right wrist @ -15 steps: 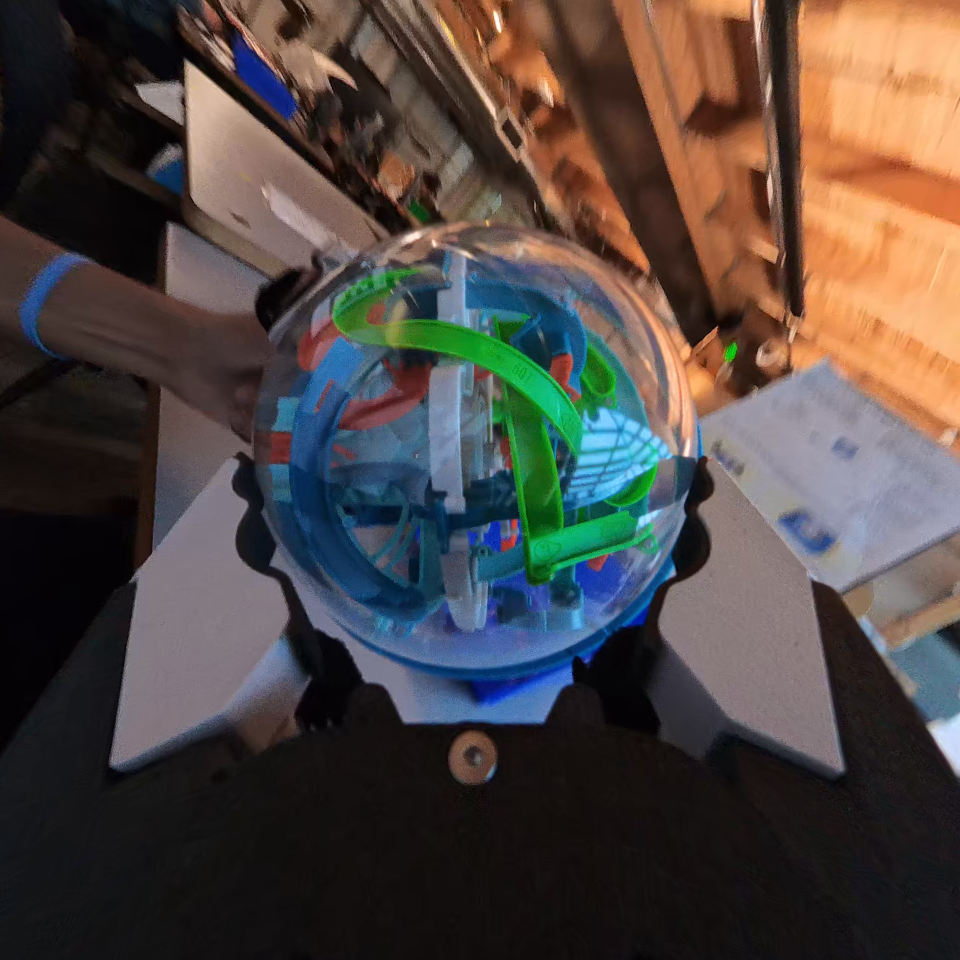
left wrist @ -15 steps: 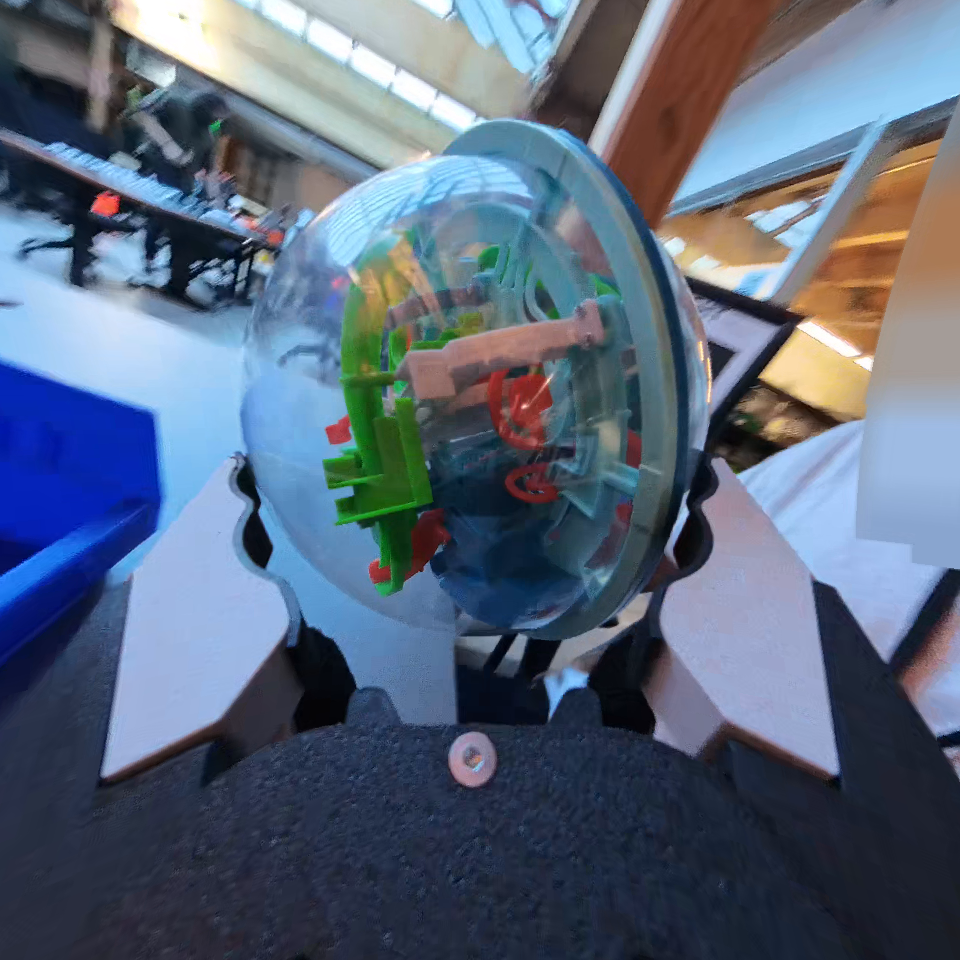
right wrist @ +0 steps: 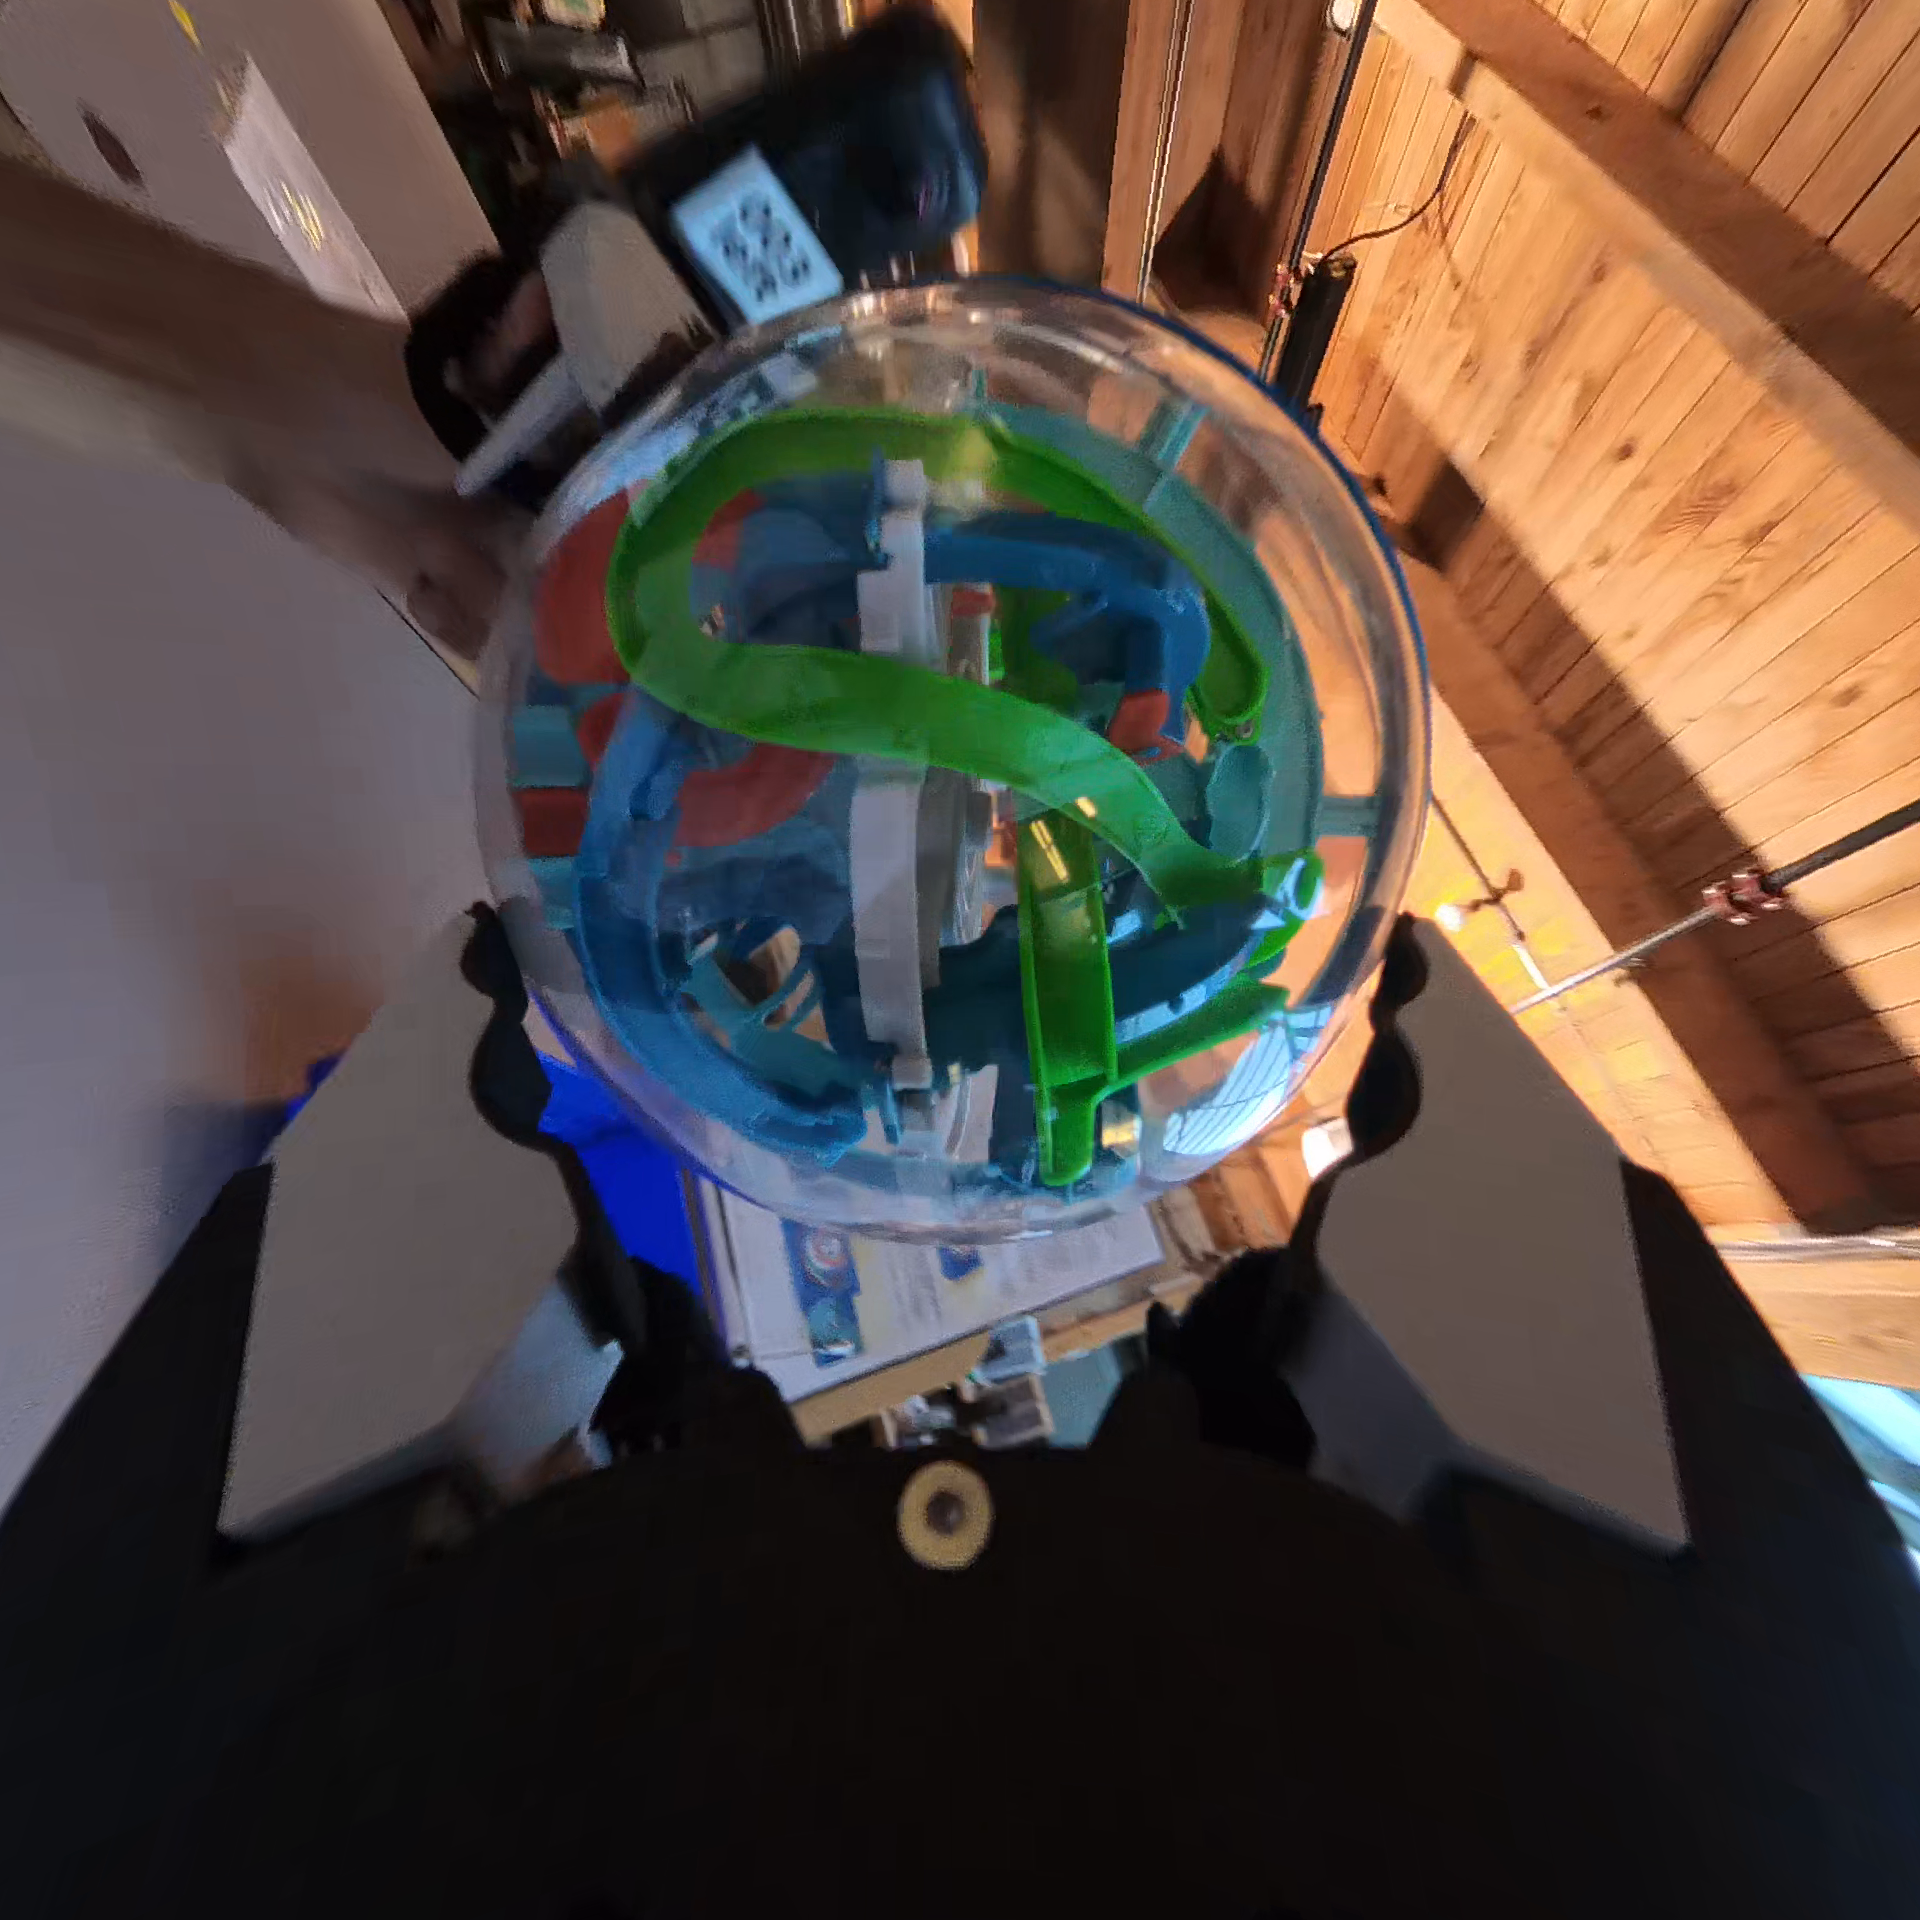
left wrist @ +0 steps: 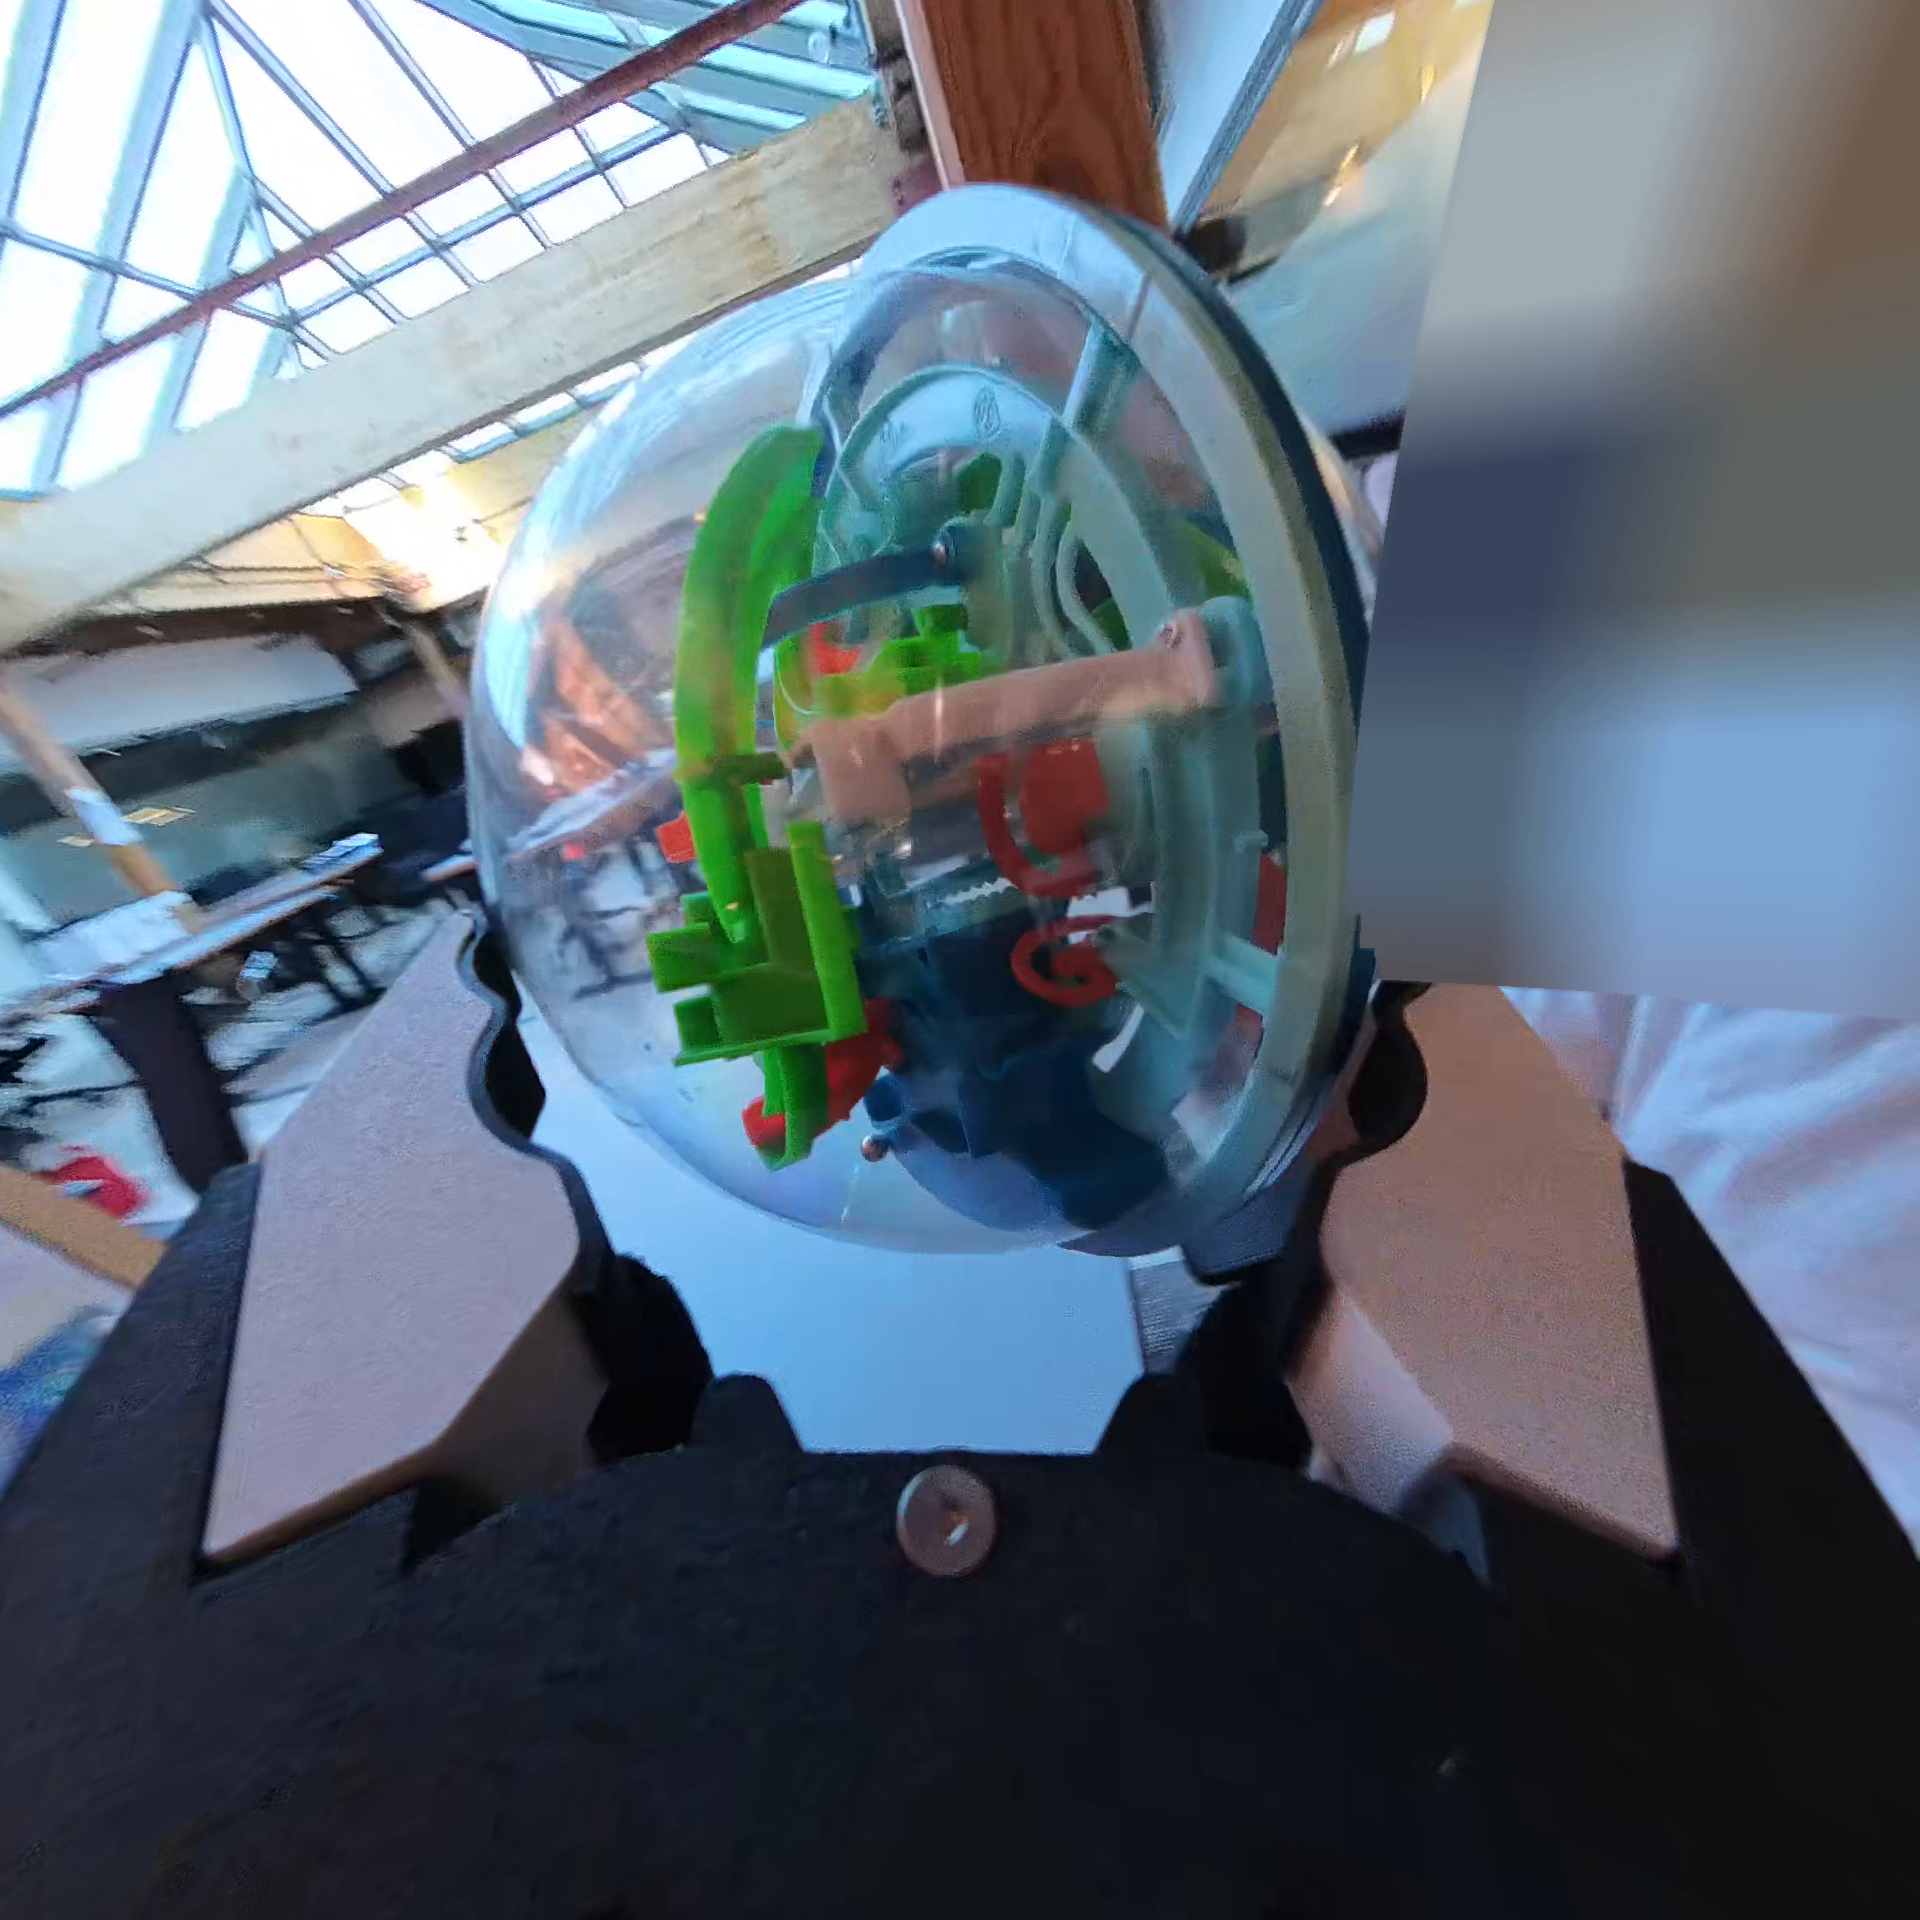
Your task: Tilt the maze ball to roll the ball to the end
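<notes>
Maze ball [left wrist: 914, 727] sits pinched between both our grippers, left gripper [left wrist: 935, 1049] and right gripper [right wrist: 940, 997] clamping its clear shell.

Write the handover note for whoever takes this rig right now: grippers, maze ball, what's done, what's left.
Left gripper: fingers against the maze ball, one on the clear dome, one at the pale rim ring.
Right gripper: cradles the same ball from the other side, fingers against its lower half.
The ball is lifted off any surface, held between both grippers.
Done: pickup, tilting under way.
Small steel ball: sits low in the sphere, beside the green track.
Left: tilt until it reaches the end; I cannot see the end point.
</notes>
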### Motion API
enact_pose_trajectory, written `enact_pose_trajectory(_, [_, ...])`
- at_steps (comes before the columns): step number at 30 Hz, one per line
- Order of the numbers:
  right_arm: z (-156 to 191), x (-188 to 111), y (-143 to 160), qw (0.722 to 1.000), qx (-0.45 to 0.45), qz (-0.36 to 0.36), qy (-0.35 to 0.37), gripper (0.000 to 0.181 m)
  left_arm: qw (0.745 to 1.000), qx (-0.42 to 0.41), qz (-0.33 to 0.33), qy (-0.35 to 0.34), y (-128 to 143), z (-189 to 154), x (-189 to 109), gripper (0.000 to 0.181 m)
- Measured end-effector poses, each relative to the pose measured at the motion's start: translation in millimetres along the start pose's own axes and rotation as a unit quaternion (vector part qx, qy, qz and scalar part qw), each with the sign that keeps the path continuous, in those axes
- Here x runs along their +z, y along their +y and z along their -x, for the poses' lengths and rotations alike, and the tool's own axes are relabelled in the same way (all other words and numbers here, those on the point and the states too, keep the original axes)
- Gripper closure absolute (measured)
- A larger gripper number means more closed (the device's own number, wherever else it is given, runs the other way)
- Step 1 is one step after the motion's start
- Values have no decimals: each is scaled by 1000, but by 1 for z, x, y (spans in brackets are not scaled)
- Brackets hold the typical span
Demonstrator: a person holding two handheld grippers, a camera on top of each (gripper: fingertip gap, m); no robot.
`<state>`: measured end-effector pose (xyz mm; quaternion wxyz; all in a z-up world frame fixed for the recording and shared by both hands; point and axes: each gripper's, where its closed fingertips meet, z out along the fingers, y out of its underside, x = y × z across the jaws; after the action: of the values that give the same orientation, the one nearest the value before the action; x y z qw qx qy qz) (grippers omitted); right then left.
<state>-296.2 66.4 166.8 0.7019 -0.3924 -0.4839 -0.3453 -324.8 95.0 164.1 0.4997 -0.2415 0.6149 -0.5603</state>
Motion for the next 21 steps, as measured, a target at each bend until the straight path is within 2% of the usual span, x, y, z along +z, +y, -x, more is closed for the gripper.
enact_pose_trajectory(3, [0,-6,-5,999,-44,2,24,27,997,68,20,-34,-5,-11,-1,25])
enact_pose_trajectory(7, [-8,-17,-29,991,-100,-27,84,27,983,172,3,-59,-29,-37,-3,25])
enact_pose_trajectory(10, [-11,-30,-51,977,-157,-61,132,27,963,260,15,-74,-42,-61,-5,25])
enact_pose_trajectory(14, [-15,-35,-56,960,-188,-81,189,26,929,348,48,-118,-49,-74,-4,25])
enact_pose_trajectory(16, [-16,-33,-50,961,-170,-96,198,27,921,357,68,-139,-48,-72,-3,25])
enact_pose_trajectory(18, [-14,-29,-44,967,-133,-114,185,27,927,334,83,-148,-47,-69,-1,25])
enact_pose_trajectory(21, [-13,-26,-44,972,-116,-114,170,27,939,307,70,-136,-47,-66,-2,25])
